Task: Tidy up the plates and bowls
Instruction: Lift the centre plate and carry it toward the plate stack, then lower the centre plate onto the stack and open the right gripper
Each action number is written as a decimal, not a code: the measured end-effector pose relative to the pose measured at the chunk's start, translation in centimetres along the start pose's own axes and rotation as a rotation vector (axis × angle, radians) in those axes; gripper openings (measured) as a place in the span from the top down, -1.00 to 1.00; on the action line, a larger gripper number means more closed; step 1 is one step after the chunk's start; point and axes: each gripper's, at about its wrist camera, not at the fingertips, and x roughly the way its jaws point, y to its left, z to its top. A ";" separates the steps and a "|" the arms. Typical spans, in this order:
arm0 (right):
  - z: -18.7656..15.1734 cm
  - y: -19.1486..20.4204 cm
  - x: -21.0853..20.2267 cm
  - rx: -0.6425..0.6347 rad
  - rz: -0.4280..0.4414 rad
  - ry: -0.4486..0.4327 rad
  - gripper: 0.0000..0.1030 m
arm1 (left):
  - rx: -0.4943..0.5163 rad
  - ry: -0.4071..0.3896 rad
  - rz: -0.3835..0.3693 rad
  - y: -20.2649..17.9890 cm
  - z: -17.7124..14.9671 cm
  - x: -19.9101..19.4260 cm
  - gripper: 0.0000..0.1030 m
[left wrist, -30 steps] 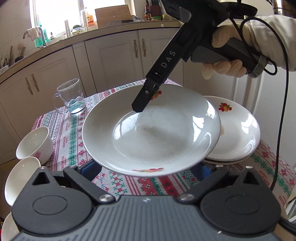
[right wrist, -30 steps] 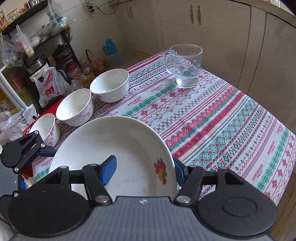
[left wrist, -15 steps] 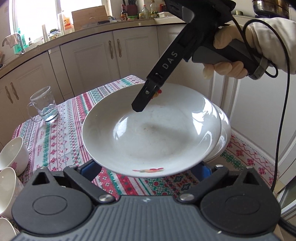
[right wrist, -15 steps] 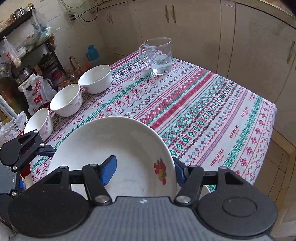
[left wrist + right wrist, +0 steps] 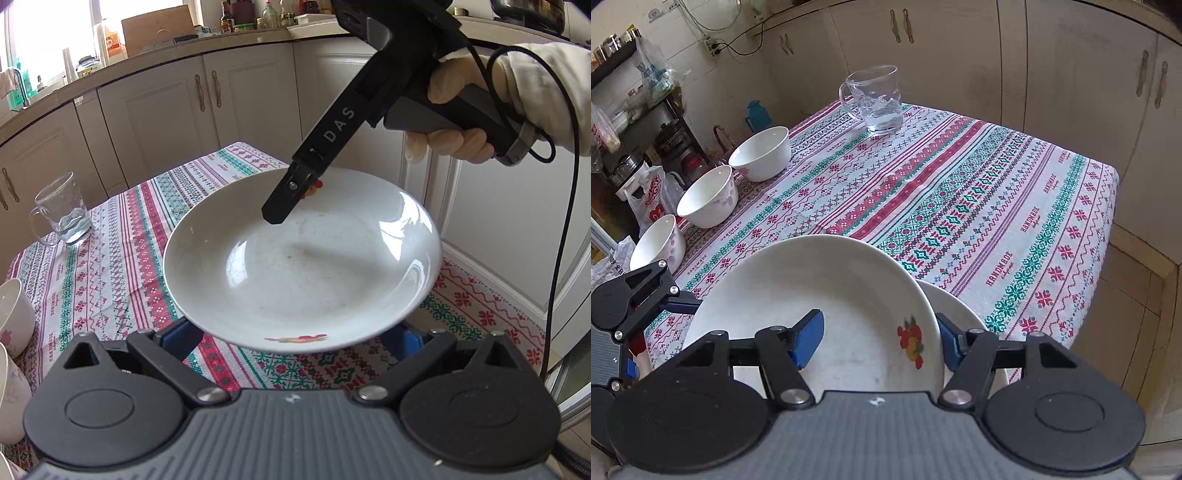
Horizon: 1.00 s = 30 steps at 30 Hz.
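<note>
A white deep plate (image 5: pixel 303 266) with a red flower print hangs over the patterned tablecloth (image 5: pixel 960 192). My right gripper (image 5: pixel 879 341) is shut on its rim, one blue pad inside the plate and one outside. In the left wrist view its black finger (image 5: pixel 284 203) reaches into the plate. My left gripper (image 5: pixel 293 332) grips the plate's near side with fingers spread wide under it, pads mostly hidden. A second white plate (image 5: pixel 964 314) lies just beneath, at the table's corner. Three white bowls (image 5: pixel 761 153) (image 5: pixel 707 201) (image 5: pixel 657 243) stand in a row on the left edge.
A glass mug (image 5: pixel 875 99) with a little water stands at the far end of the table. Cream cabinets (image 5: pixel 229 107) surround the table on two sides. A gloved hand (image 5: pixel 454 144) holds the right gripper's handle. Cluttered shelves and bags (image 5: pixel 650 184) sit behind the bowls.
Both grippers have carried the plate sideways toward the table's corner. The lower plate, seen beside it before, is now hidden under it in the left wrist view. Both grips look unchanged.
</note>
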 end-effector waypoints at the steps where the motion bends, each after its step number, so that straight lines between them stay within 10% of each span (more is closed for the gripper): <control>1: -0.1 -0.1 0.0 0.002 0.000 -0.001 -0.35 | 0.002 -0.002 0.000 0.0 0.0 0.0 -0.95; 30: -2.1 -2.1 0.4 0.062 0.008 -0.021 -0.36 | 0.032 0.011 -0.053 -0.3 0.4 0.7 -0.97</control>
